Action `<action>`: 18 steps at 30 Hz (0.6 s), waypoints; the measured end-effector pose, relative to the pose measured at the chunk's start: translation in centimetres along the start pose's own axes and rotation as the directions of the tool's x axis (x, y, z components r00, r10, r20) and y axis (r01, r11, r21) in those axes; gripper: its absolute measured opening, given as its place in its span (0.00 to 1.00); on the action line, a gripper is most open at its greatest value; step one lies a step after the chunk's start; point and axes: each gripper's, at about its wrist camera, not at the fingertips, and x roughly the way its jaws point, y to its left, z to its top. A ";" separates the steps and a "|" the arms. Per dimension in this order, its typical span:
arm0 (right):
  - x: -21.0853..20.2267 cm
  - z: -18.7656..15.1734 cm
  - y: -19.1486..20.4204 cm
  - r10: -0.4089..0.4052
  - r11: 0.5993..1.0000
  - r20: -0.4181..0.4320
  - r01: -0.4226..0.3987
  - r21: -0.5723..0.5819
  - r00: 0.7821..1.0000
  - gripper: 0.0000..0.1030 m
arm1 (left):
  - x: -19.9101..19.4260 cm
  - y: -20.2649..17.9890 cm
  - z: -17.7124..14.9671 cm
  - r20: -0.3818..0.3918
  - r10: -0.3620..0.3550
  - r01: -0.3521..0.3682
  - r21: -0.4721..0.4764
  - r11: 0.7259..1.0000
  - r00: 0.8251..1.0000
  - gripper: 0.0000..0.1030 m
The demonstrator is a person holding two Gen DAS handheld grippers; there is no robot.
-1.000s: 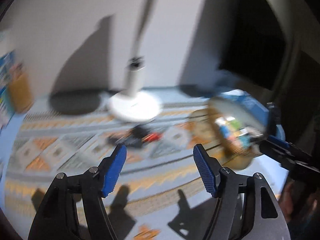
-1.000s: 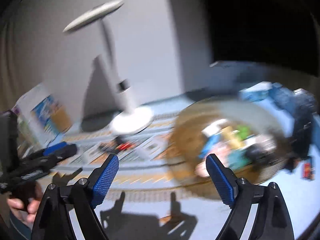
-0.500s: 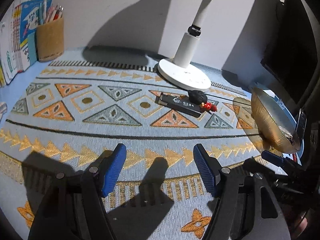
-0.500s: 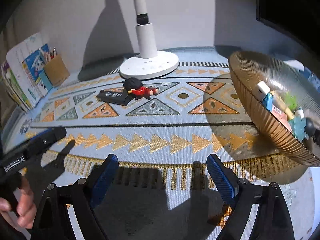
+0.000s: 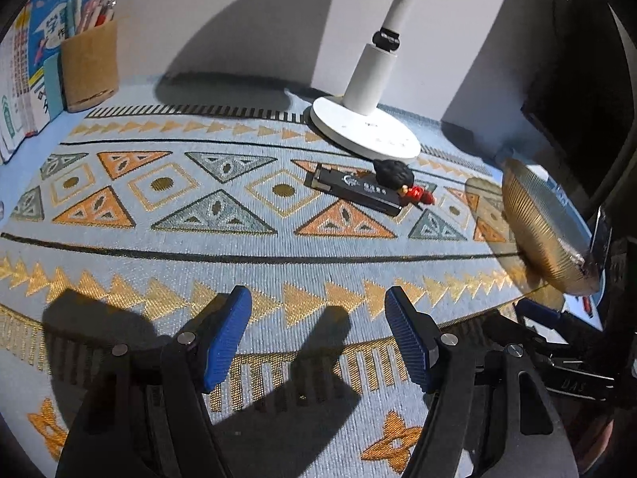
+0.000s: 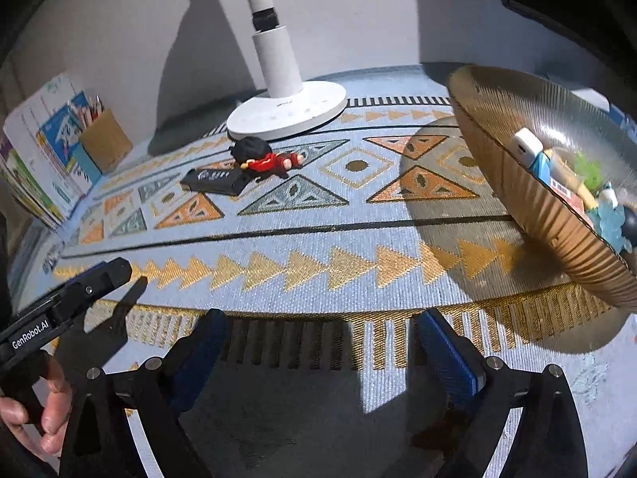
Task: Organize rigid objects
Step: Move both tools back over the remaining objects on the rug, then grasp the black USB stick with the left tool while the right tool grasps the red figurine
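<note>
Both our left tongs (image 5: 318, 334) and right tongs (image 6: 322, 354) hang released. Black USB stick (image 6: 213, 180) at eleven o'clock beside the figurine (image 6: 262, 157): light, stiff, slick; we'd pinch its long sides.

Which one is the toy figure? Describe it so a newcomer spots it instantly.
Find the white lamp base at the back of the patterned mat. Just in front lies a small toy figure on its side, beside a black rectangular stick. Only the figure has black hair and red clothes.
</note>
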 end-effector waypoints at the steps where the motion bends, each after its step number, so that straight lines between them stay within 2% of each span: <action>1: 0.0 0.0 0.1 0.004 1.000 -0.005 -0.004 -0.008 1.000 0.93 | 0.1 0.0 0.0 -0.005 0.004 -0.004 0.001 1.000 1.000 0.66; 3: -0.2 0.1 -0.1 0.036 0.999 -0.004 -0.036 -0.007 0.999 0.93 | 0.4 -0.3 0.2 -0.030 0.014 -0.014 0.014 1.000 0.999 0.66; 6: -1.0 0.8 -0.1 0.118 0.993 -0.019 -0.118 -0.010 0.993 0.93 | 0.9 -0.8 1.0 -0.084 -0.018 0.021 0.030 0.999 0.996 0.66; 9: -2.0 3.1 1.7 0.050 0.991 -0.003 -0.050 -0.126 0.999 0.93 | 1.8 -1.6 3.3 -0.136 -0.106 0.111 0.024 0.994 0.985 0.66; 11: -2.0 5.3 3.2 -0.011 0.972 0.044 0.021 -0.235 0.999 0.93 | 2.8 -2.0 4.9 -0.153 -0.161 0.165 0.013 0.986 0.975 0.66; 13: -0.8 7.2 3.8 -0.030 0.964 0.063 0.045 -0.263 0.998 0.87 | 4.1 -2.7 5.9 -0.143 -0.127 0.139 0.079 0.987 0.982 0.66; 15: 0.7 8.6 3.6 0.016 0.969 0.030 -0.008 -0.247 0.999 0.68 | 5.3 -3.2 6.3 -0.163 -0.107 0.129 0.136 0.982 0.981 0.65; 18: 3.5 10.2 3.1 0.091 0.974 -0.018 -0.092 -0.207 0.996 0.64 | 6.6 -2.7 6.7 -0.168 -0.079 0.103 0.139 0.985 0.983 0.61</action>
